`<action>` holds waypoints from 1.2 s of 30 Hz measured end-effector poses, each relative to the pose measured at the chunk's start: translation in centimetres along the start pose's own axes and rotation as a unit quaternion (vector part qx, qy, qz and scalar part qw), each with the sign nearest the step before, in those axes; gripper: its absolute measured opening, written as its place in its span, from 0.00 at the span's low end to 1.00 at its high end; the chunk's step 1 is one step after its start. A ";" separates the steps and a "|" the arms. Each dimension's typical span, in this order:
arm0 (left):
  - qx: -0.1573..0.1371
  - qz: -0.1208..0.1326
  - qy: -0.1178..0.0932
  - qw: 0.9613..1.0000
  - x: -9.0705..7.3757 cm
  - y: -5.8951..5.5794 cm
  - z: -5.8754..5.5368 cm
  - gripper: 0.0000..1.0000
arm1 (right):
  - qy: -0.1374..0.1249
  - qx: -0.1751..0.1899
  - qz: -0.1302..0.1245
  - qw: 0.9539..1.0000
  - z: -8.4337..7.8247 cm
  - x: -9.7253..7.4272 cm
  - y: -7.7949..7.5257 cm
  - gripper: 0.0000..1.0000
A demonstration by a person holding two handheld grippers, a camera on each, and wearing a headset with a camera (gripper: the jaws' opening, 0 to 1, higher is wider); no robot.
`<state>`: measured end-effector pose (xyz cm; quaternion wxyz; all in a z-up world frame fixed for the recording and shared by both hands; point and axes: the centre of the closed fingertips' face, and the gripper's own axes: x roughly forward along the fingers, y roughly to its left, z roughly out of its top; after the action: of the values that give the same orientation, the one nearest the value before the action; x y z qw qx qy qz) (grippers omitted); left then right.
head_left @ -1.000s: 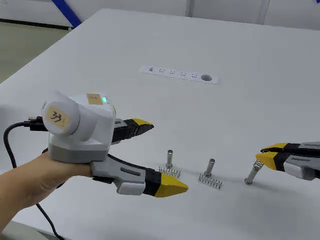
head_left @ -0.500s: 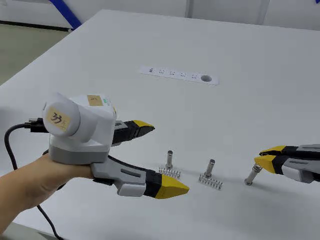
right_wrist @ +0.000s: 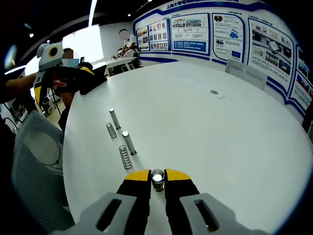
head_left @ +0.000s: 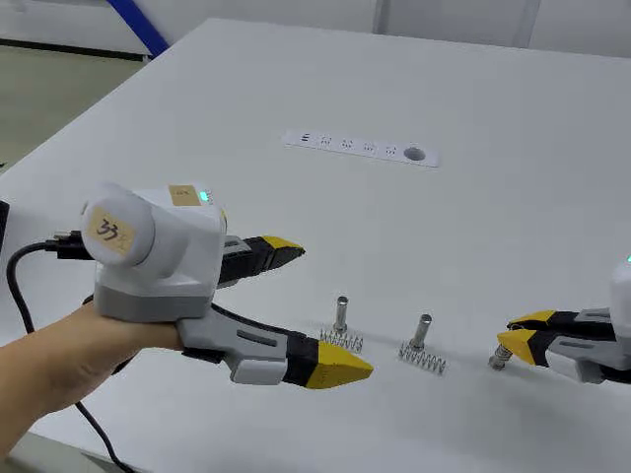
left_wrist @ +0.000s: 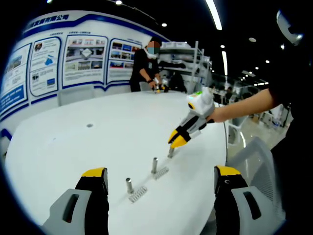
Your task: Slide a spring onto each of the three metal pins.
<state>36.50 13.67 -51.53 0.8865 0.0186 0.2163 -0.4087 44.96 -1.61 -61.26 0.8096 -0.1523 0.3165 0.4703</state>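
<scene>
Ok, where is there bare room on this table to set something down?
Free: the table between the power strip and the pins, and beyond the strip. Crowded: the near edge, where two loose springs lie by the pins, the left gripper hangs open and the right gripper grips a spring.

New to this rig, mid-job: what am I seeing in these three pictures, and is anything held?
No robot: a person holds a hand-held gripper in each hand. The head view looks down from their headset; the two round pictures come from cameras on the grippers. On the white table stand a first pin with a first spring lying at its foot, and a second pin with a second spring likewise; a socket strip sits further back. The left hand-held gripper hovers open, holding nothing. The right hand-held gripper is closed round a third pin.
</scene>
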 end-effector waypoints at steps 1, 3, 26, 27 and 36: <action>0.000 0.001 0.001 1.000 0.0 0.0 -0.1 0.91 | -0.001 0.000 -0.001 1.000 -0.1 0.0 0.0 0.11; -0.001 0.000 0.002 1.000 0.0 0.0 -0.1 0.91 | 0.001 0.001 -0.001 1.000 -0.3 0.1 0.0 0.11; -0.004 0.004 0.007 1.000 -0.3 -0.2 -0.2 0.91 | 0.001 -0.010 -0.007 1.000 -0.9 0.8 -0.1 0.11; -0.004 0.003 0.006 1.000 -0.3 -0.2 -0.2 0.91 | 0.002 -0.010 -0.007 1.000 -1.0 0.8 -0.1 0.12; -0.006 0.003 0.004 1.000 -0.4 -0.3 0.0 0.90 | 0.005 -0.002 -0.010 1.000 -1.0 1.0 0.1 0.19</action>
<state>36.07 13.76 -51.35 0.8868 0.0155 0.2226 -0.4047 44.85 -1.46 -62.64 0.8125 -0.1592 0.3181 0.4619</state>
